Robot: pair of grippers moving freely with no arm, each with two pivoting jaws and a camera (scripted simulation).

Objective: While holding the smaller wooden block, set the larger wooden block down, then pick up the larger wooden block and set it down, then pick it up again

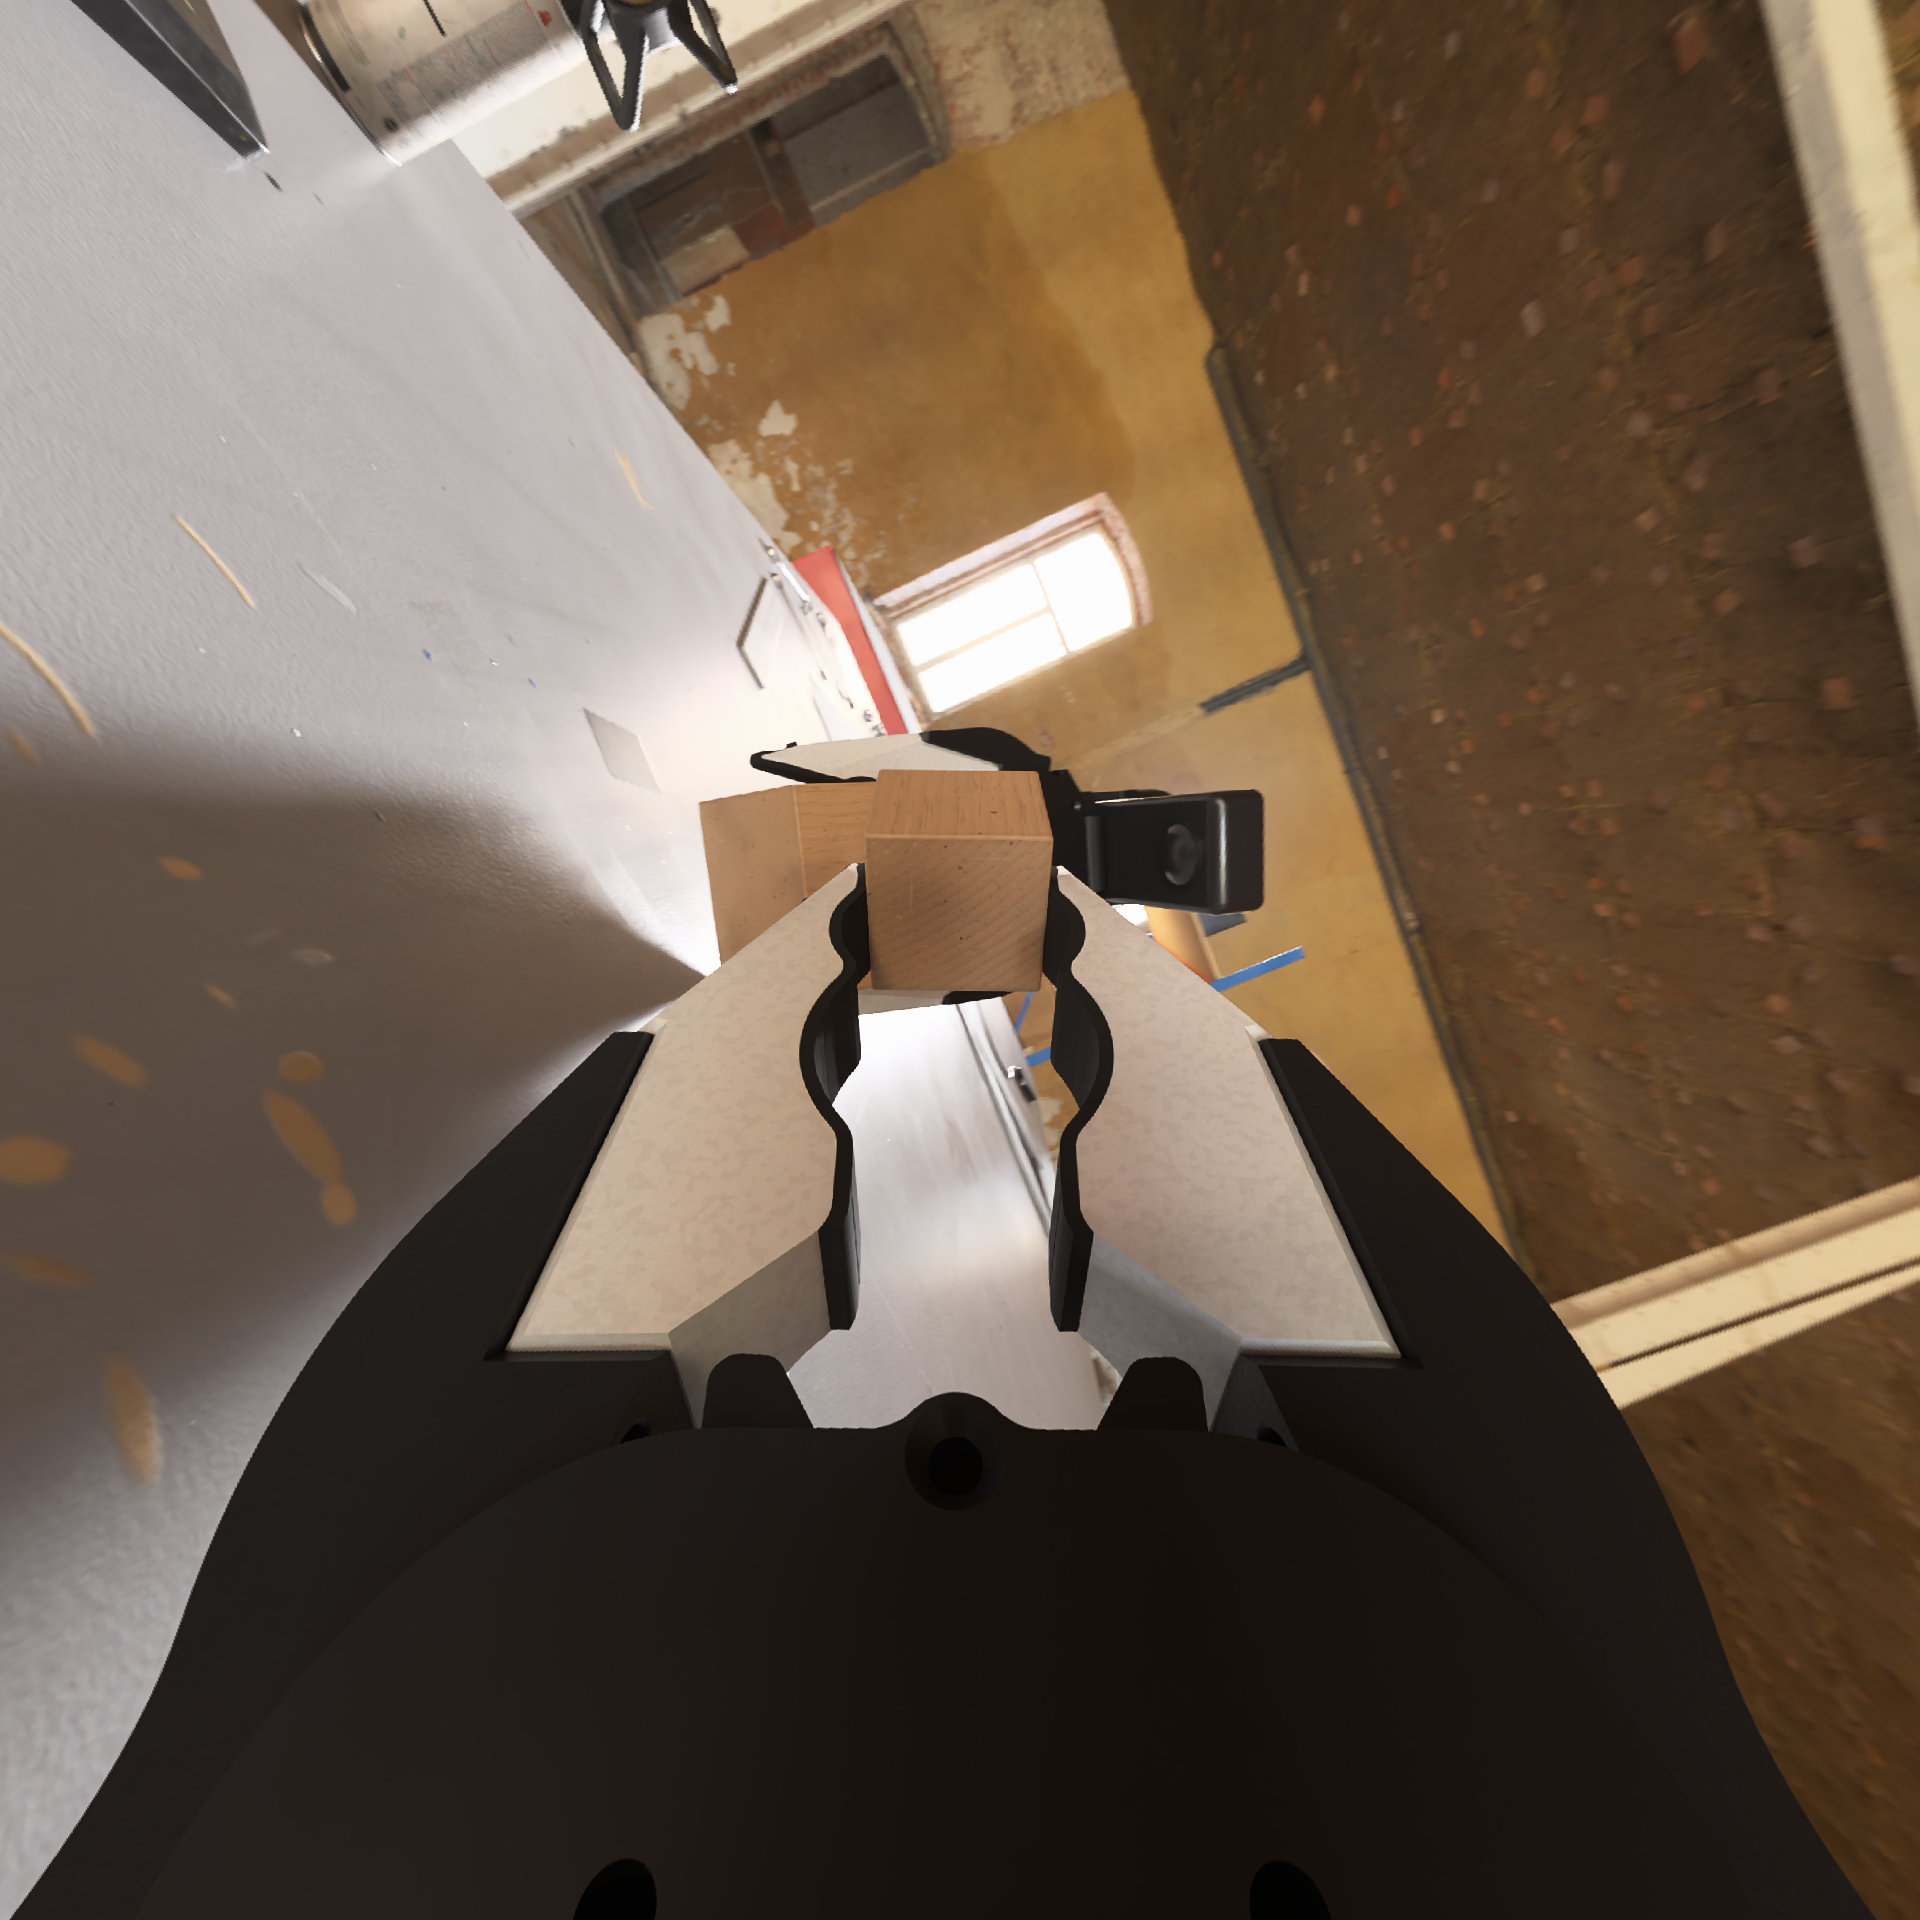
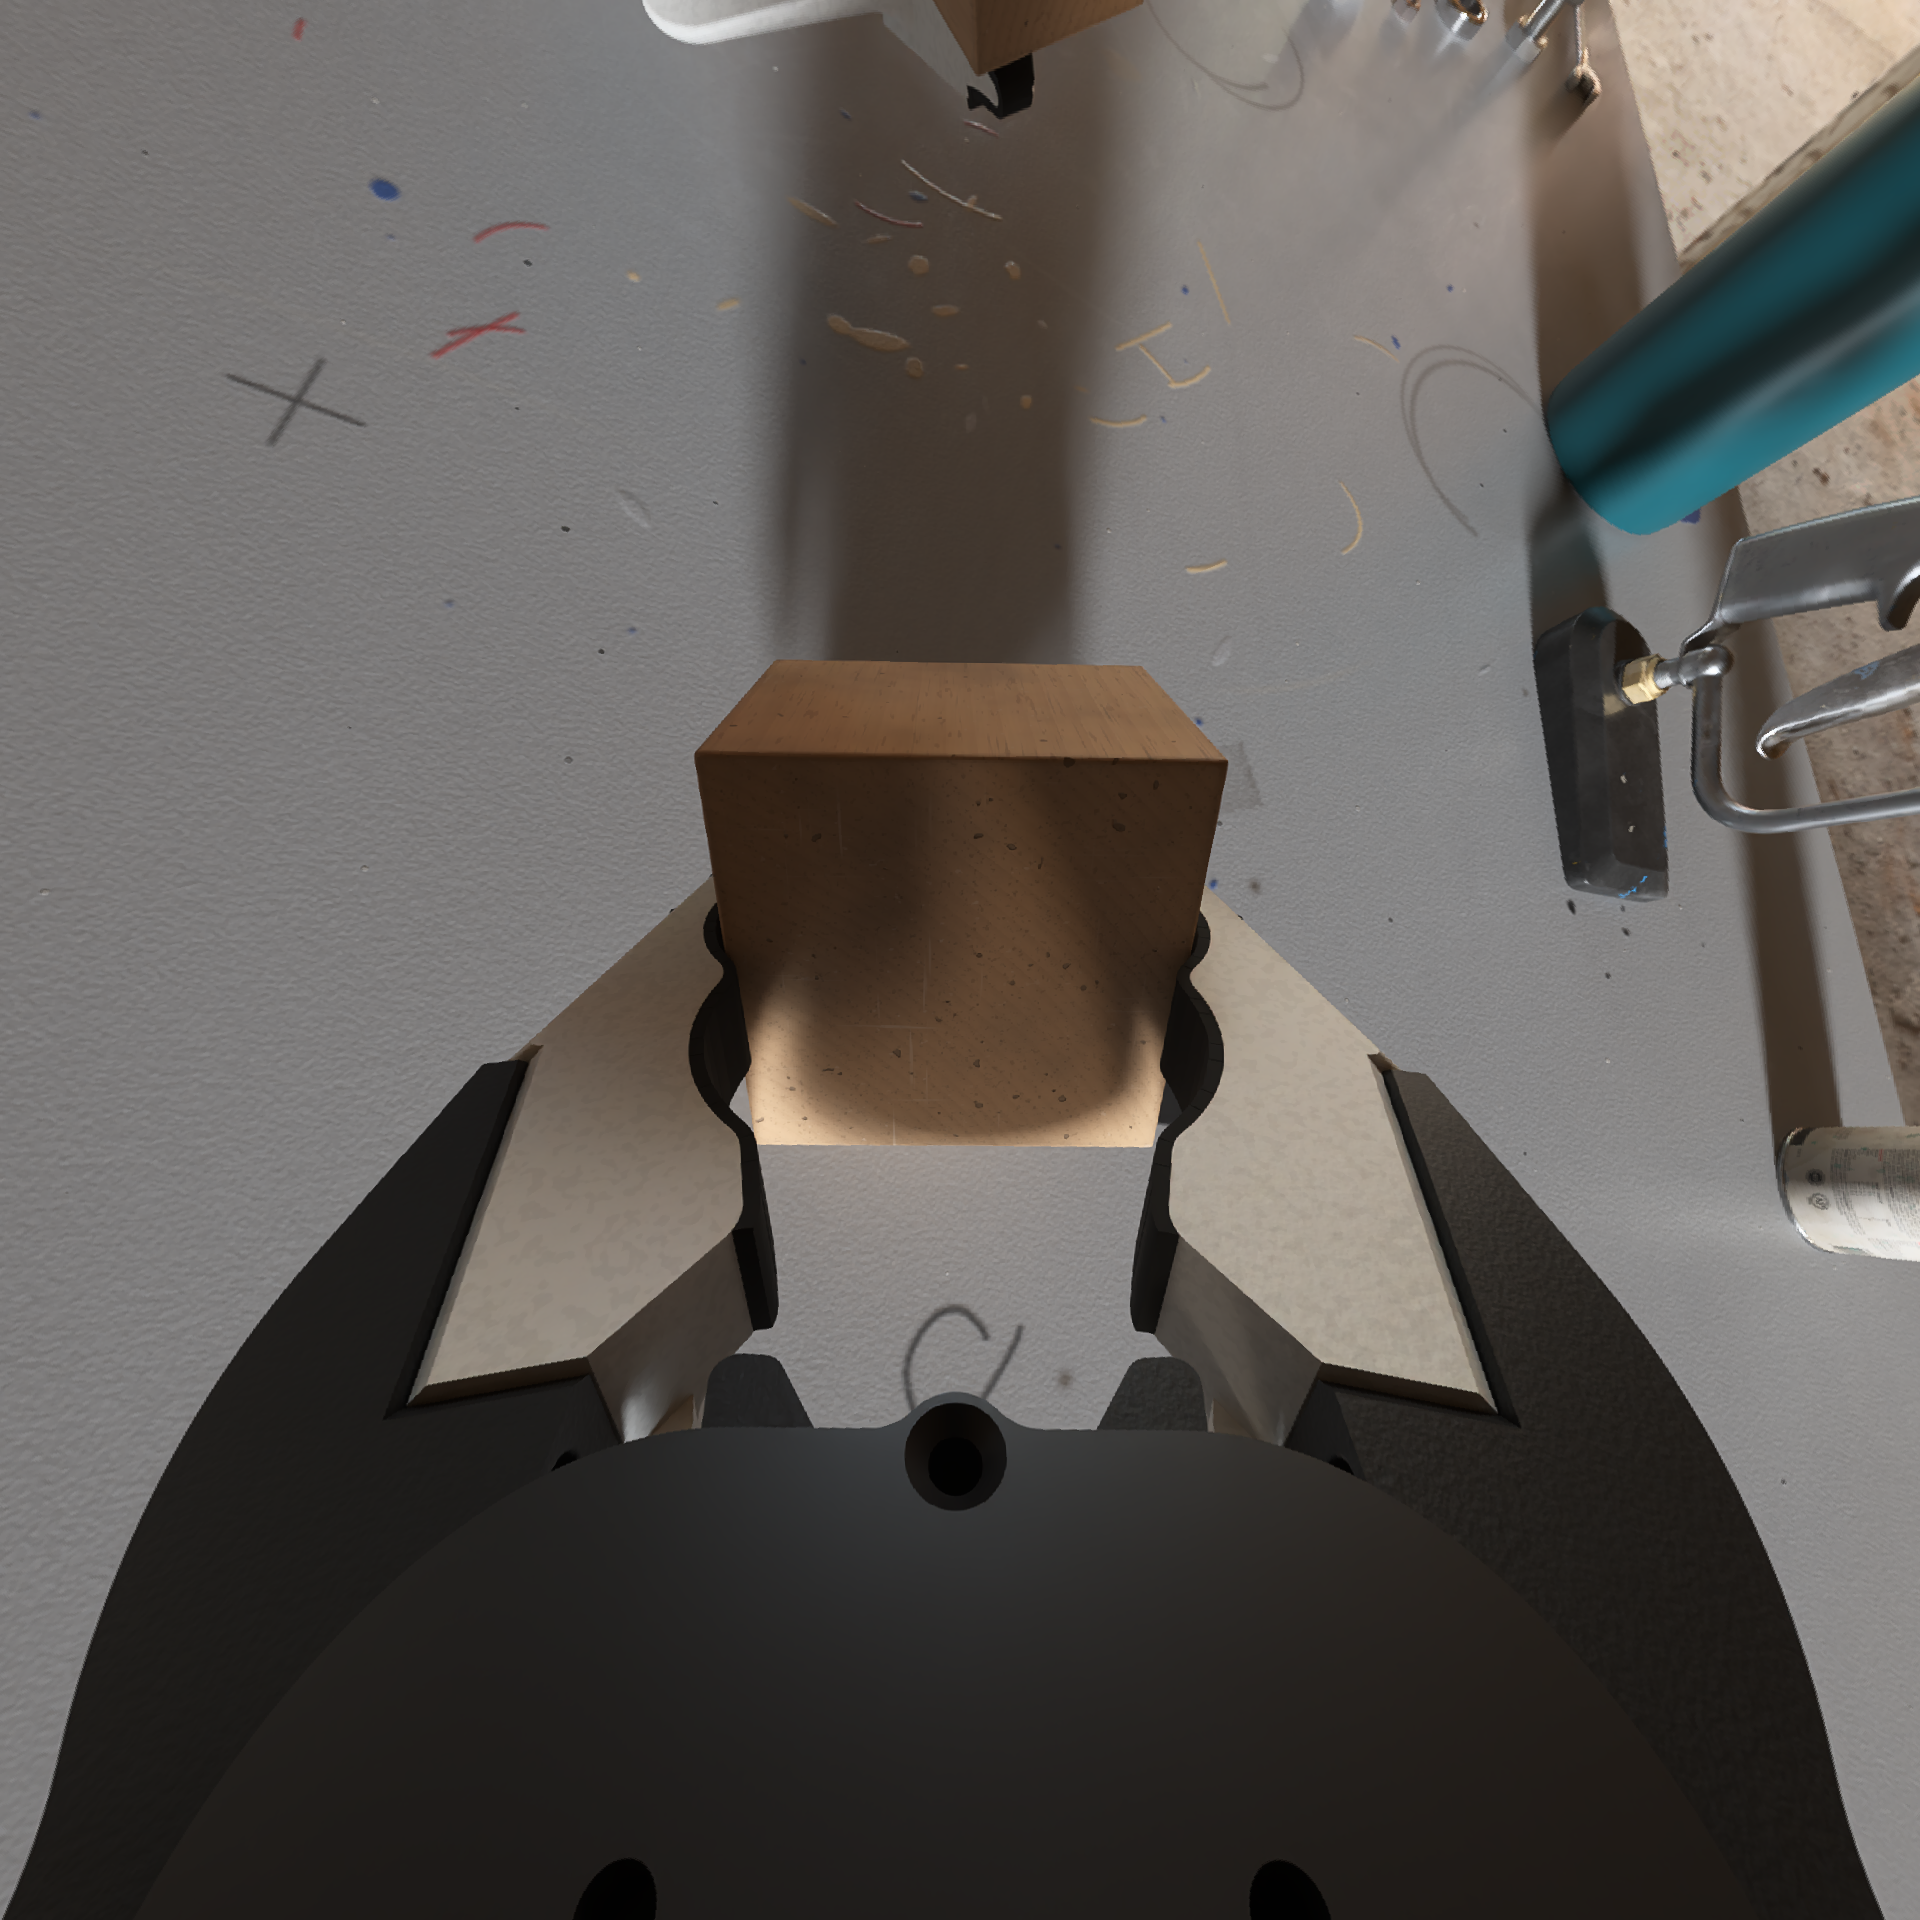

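Observation:
My left gripper (image 1: 956, 883) is shut on the smaller wooden block (image 1: 956, 904) and holds it off the grey table (image 1: 312, 520). The block and one fingertip of this gripper show at the top edge of the right wrist view (image 2: 1039, 21). My right gripper (image 2: 956, 920) points down at the table (image 2: 312, 727), with both fingers pressed against the sides of the larger wooden block (image 2: 956, 831). That block also shows in the left wrist view (image 1: 753, 873), just behind the smaller one, close to the table. I cannot tell whether it touches the table.
A teal cylinder (image 2: 1745, 384), a metal clamp (image 2: 1808, 686) with a dark pad (image 2: 1605, 748) and a small can (image 2: 1860, 1195) lie along the table's right edge. A flat red and white object (image 1: 831, 623) lies farther along the table. Pen marks and wood flecks dot the surface.

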